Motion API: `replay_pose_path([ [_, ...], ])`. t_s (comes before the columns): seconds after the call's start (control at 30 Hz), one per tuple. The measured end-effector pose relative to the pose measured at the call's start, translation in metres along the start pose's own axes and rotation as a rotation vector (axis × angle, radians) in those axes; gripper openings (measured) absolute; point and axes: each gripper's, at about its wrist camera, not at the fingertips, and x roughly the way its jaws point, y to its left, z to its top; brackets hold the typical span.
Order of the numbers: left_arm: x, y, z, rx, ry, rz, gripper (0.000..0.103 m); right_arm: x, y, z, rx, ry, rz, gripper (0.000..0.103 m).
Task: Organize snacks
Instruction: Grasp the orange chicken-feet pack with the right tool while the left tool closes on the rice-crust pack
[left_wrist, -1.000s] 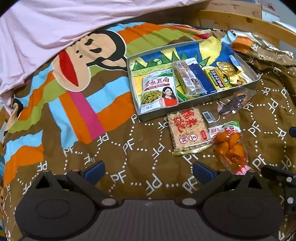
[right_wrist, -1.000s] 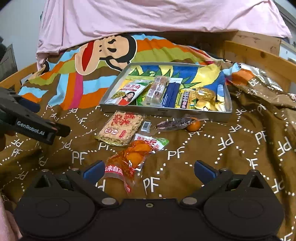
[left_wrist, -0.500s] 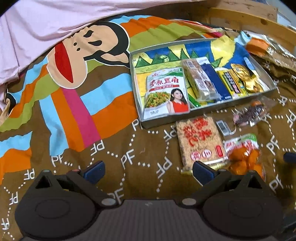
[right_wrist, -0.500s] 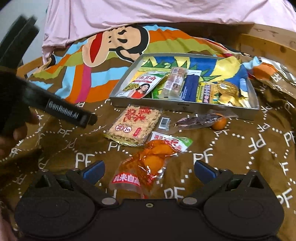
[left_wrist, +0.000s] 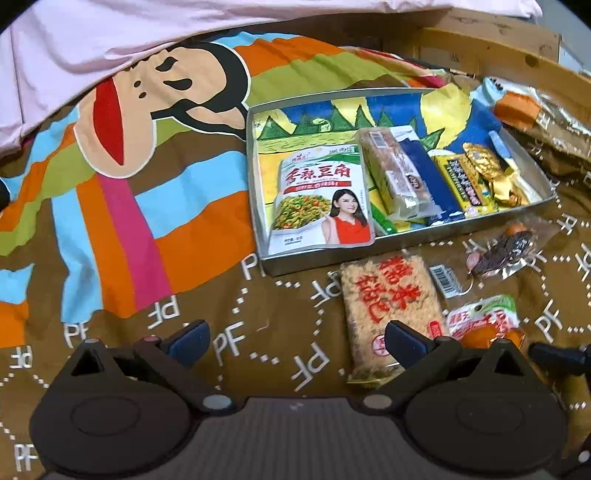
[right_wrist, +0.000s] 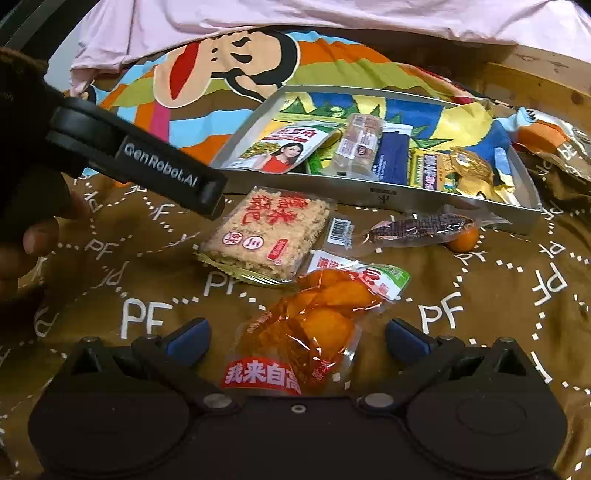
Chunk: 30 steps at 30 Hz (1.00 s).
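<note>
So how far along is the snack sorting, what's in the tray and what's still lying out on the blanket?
Done: the metal tray holds the green bean pouch, the clear-wrapped bar and gold-wrapped sweets. In hand: nothing; the right tool is open around the orange snack bag, and the left tool is open. Left: that bag, the rice cracker block, the dark fish packet and a small orange ball.

Gripper bodies: we see black housings, blue fingertip pads (right_wrist: 186, 338), silver screws.
Marking: white "GenRobot.AI" lettering on our left gripper (right_wrist: 207, 192).
Skin: bare fingers (right_wrist: 38, 236).
</note>
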Motion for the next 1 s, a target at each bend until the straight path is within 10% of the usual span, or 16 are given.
replay_pose_path([
  [0.43, 0.021, -0.029, 0.003, 0.033, 0.000, -0.177, 0.102, -0.013, -0.004, 0.001, -0.053, -0.023, -0.189, 0.055],
  [1.0, 0.052, -0.042, 0.006, 0.035, 0.062, -0.186, 0.095, 0.003, -0.013, -0.003, -0.062, -0.009, -0.198, 0.070],
])
